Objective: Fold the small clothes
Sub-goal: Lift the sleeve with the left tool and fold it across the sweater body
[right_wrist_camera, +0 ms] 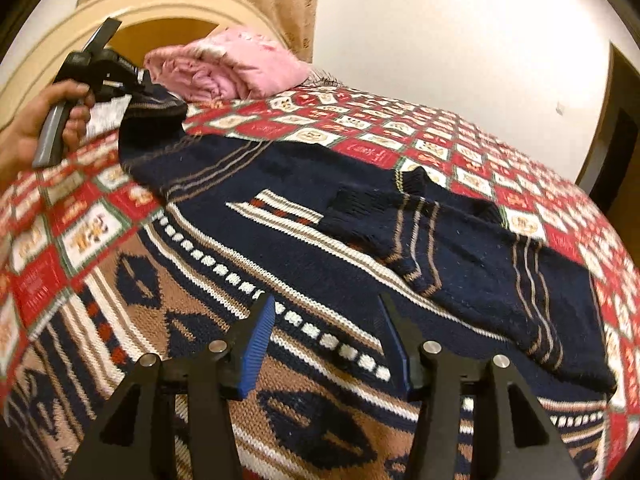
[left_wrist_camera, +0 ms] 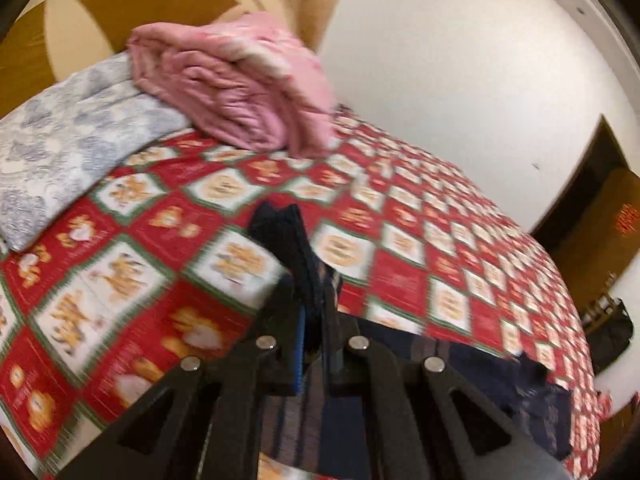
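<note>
1. One sweater (right_wrist_camera: 320, 240) lies on the bed: navy knit with tan, white and red patterned bands. Its body is spread flat across the near part of the bedspread (right_wrist_camera: 400, 136), under the right gripper.
2. Two sleeves show. The right sleeve (right_wrist_camera: 460, 248) is folded in over the chest, its cuff lying on the navy panel. The left sleeve (right_wrist_camera: 156, 120) is lifted off the bed at the far left, rising to the left gripper.
3. Two grippers are in view. The left gripper (left_wrist_camera: 316, 280) has its blue-padded jaws pressed together on the dark cuff of the left sleeve, which sticks up beyond the fingertips. In the right wrist view a hand (right_wrist_camera: 44, 120) holds its grey handle.
4. The right gripper (right_wrist_camera: 328, 312) hovers over the patterned lower body of the sweater with its jaws spread and nothing between the pads.
5. One bedspread covers the bed, in red, white and green squares with orange cartoon figures.
6. Two other folded textiles sit at the far end, near the headboard (left_wrist_camera: 80, 8): one pink quilt (left_wrist_camera: 240, 84), and one pale blue-and-white patterned blanket (left_wrist_camera: 72, 152) to its left. The pink quilt partly rests on the blue one.
7. One beige curtain (right_wrist_camera: 280, 4) hangs behind the headboard, beside the white wall (left_wrist_camera: 460, 80).
8. No box, basket or other container is in sight; the sweater lies directly on the bedspread.
</note>
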The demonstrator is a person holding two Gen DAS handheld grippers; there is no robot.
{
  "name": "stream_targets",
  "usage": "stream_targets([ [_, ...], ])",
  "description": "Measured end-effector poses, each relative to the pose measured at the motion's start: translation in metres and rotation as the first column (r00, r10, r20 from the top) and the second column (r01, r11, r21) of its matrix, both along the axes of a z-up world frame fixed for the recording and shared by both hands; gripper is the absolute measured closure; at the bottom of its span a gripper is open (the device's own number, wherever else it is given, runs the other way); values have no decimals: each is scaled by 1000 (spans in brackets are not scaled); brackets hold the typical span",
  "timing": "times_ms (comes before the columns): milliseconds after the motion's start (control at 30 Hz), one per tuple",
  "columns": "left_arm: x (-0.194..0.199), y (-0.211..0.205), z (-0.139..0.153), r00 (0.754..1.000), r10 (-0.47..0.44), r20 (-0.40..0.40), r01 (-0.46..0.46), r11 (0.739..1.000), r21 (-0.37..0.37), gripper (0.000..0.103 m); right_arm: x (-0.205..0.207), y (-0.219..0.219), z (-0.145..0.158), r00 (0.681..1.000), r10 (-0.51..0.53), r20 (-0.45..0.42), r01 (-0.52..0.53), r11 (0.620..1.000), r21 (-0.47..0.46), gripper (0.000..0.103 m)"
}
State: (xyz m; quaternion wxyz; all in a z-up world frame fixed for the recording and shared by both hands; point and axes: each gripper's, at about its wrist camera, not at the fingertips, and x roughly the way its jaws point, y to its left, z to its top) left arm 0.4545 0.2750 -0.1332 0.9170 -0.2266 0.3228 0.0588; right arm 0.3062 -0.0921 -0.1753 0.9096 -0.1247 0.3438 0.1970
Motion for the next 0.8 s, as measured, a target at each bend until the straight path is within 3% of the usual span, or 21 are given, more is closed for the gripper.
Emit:
stream_targets([
  [500,3,-113,11,990,-143,15,144,983,-118,97,-24,-50,6,998,-39,-38,42,996,77,50],
  [800,1,-174,16,977,-210,34,212,958,-191,97,-29,-79,7,997,-63,-53,69,991,116,50],
])
